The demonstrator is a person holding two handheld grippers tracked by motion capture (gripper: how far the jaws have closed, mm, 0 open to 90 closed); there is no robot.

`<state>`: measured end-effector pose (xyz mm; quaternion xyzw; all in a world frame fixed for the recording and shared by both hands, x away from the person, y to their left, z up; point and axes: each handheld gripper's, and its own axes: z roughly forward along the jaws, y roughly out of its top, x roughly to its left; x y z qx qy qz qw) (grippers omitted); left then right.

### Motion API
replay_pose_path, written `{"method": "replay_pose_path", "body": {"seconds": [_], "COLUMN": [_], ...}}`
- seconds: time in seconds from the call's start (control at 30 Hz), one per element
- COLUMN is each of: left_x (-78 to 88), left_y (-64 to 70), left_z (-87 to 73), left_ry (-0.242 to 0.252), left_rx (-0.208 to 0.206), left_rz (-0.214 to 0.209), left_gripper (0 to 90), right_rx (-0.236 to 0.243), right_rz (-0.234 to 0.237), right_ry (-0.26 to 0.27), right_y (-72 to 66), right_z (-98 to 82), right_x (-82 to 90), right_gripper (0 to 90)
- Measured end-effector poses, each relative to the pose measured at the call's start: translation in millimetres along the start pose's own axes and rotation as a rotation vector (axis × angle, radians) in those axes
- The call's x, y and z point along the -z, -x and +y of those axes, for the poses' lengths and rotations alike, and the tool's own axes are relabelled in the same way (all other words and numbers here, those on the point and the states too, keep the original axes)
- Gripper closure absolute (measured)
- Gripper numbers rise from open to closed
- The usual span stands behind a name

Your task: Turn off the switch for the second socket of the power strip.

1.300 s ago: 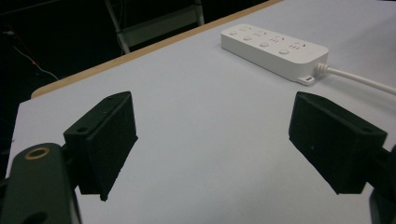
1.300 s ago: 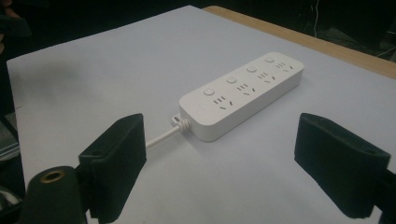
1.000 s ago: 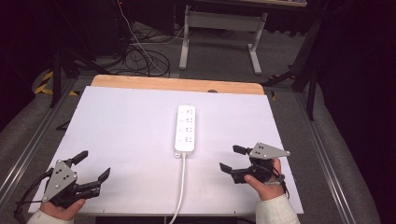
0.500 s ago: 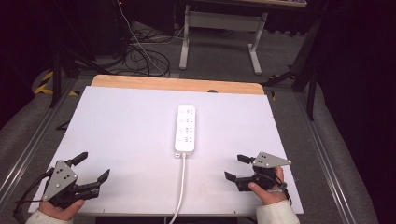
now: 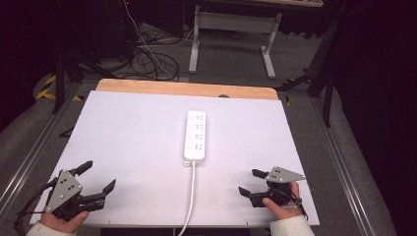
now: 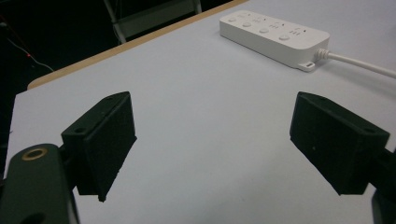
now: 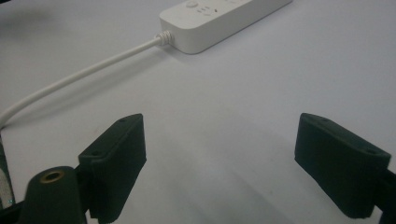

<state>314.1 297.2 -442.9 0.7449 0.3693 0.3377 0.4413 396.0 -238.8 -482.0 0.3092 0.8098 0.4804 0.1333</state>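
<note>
A white power strip [image 5: 195,137] lies in the middle of the white tabletop [image 5: 128,137], its white cable [image 5: 190,196] running toward the near edge. The left gripper view shows the strip [image 6: 274,35] at upper right; the right gripper view shows the strip [image 7: 219,18] and cable [image 7: 79,77] at the top. My left gripper [image 5: 97,177] rests open at the near left corner, far from the strip. My right gripper [image 5: 252,181] is open at the near right, low over the table, nothing between its jaws.
A wooden strip [image 5: 187,89] borders the table's far edge. Behind it stand a desk frame [image 5: 231,29] and loose cables [image 5: 147,59] on the grey floor. Metal rails [image 5: 344,162] run along both sides of the table.
My right gripper has drawn back toward the near edge and slightly right, still open. The left gripper and the power strip have not moved.
</note>
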Motion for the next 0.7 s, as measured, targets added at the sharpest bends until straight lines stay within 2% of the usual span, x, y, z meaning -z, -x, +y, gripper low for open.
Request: {"method": "replay_pose_path", "body": {"seconds": [0.17,0.4,0.43,0.53,0.7], "left_x": [0.1,-1.1,-1.8,-2.8,-3.8], "left_y": [-1.3,-1.8,-2.5,-3.8,-3.4], "left_z": [-0.3,-0.8,-1.5,-2.0,-2.3], "left_ry": [0.003,0.004,0.003,0.004,0.000], "left_rx": [0.002,0.008,0.025,0.037,0.032], "left_rz": [-0.003,-0.003,-0.009,-0.012,-0.012], "left_gripper": [15.1,14.9,14.8,14.7,14.2], "right_rx": [0.006,0.017,0.018,0.021,0.038], "right_rz": [-0.004,-0.039,-0.041,-0.046,-0.050], "right_ry": [0.013,0.044,0.044,0.042,0.029], "right_y": [-1.2,-0.3,-0.3,-0.6,-1.1], "right_z": [2.2,4.4,4.4,4.5,3.7], "right_x": [1.9,6.9,7.1,7.4,6.7], "right_gripper": [17.3,17.6,17.9,18.2,18.2]}}
